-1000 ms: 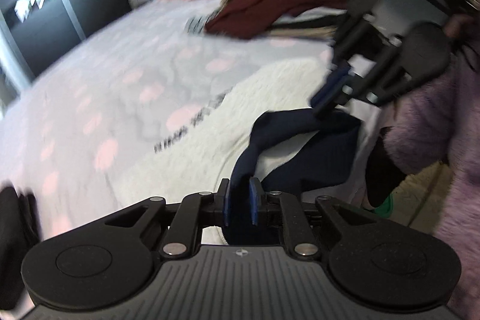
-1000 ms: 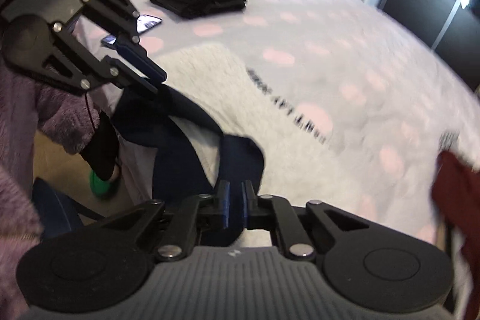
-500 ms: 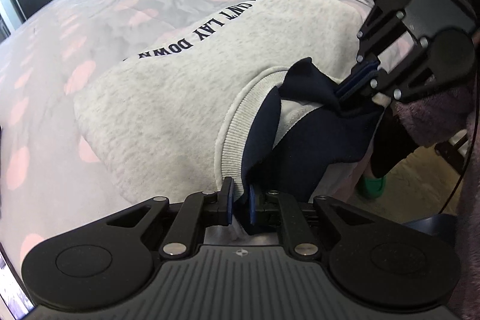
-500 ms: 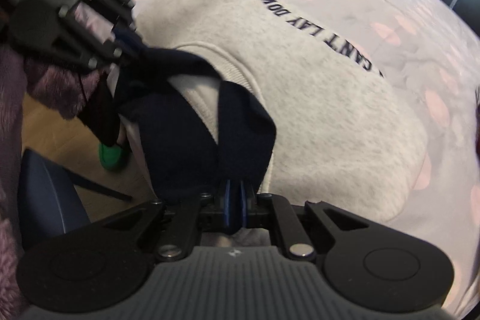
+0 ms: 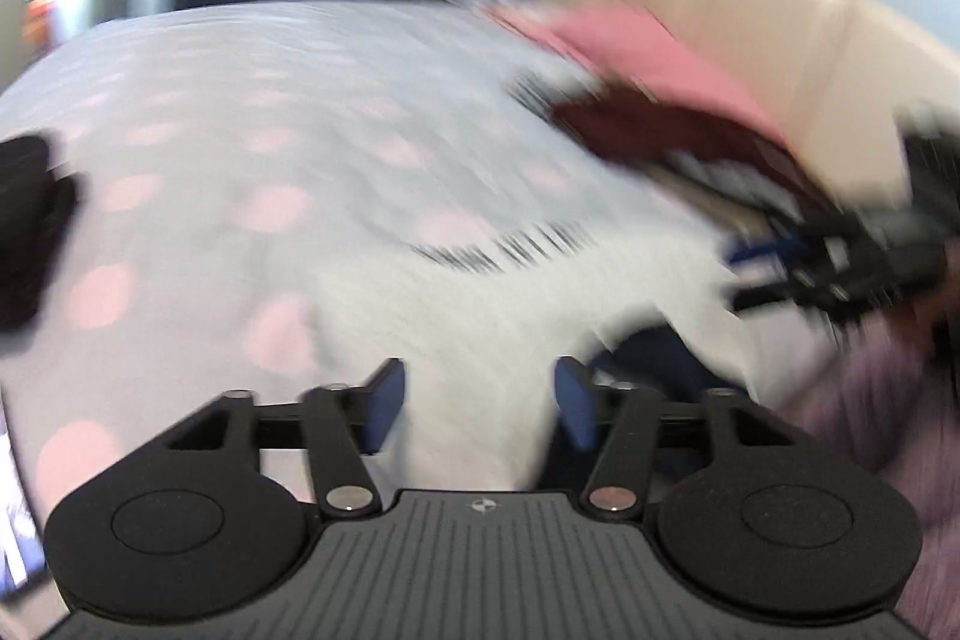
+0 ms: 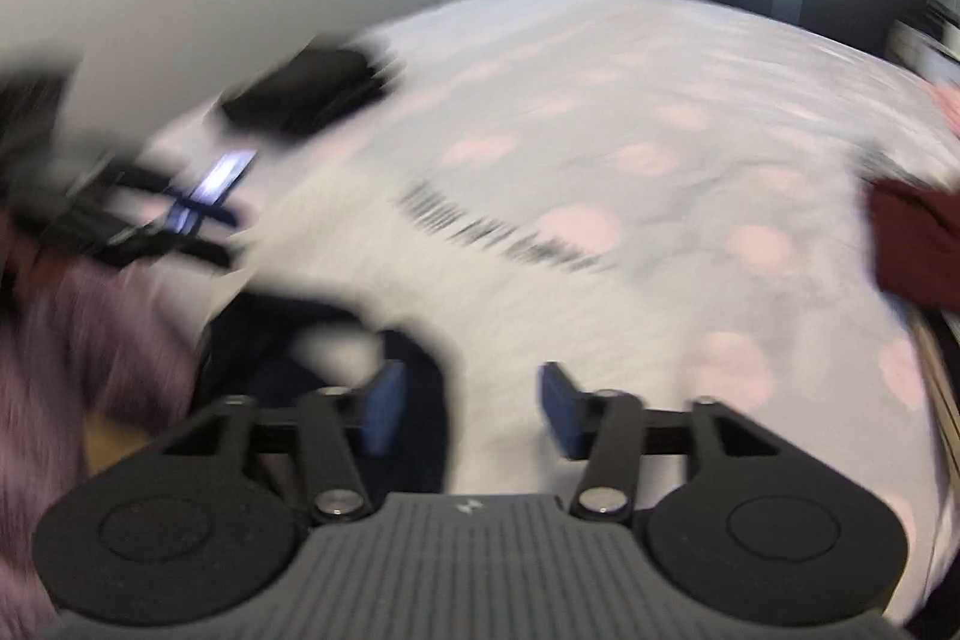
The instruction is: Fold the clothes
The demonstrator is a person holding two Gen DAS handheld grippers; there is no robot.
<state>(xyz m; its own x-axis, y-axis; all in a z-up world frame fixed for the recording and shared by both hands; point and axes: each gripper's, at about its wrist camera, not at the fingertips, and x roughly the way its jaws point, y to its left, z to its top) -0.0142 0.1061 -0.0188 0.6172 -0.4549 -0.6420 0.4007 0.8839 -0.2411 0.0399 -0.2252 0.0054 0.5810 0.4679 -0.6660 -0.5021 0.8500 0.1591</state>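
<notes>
Pale grey sweatshirt [image 5: 480, 316] with black lettering and navy lining, pink-dotted lilac bedspread [image 5: 252, 148], maroon garment [image 6: 918, 244]

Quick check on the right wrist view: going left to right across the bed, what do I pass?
Purple fuzzy sleeve → folded black garment → grey sweatshirt → pink-dotted bedspread → maroon garment.

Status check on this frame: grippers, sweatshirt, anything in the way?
Left gripper and right gripper both opening, nothing pinched. Grey sweatshirt lying on the bed, navy part at its near edge. Frames blurred; maroon clothes off to the side, not blocking.
</notes>
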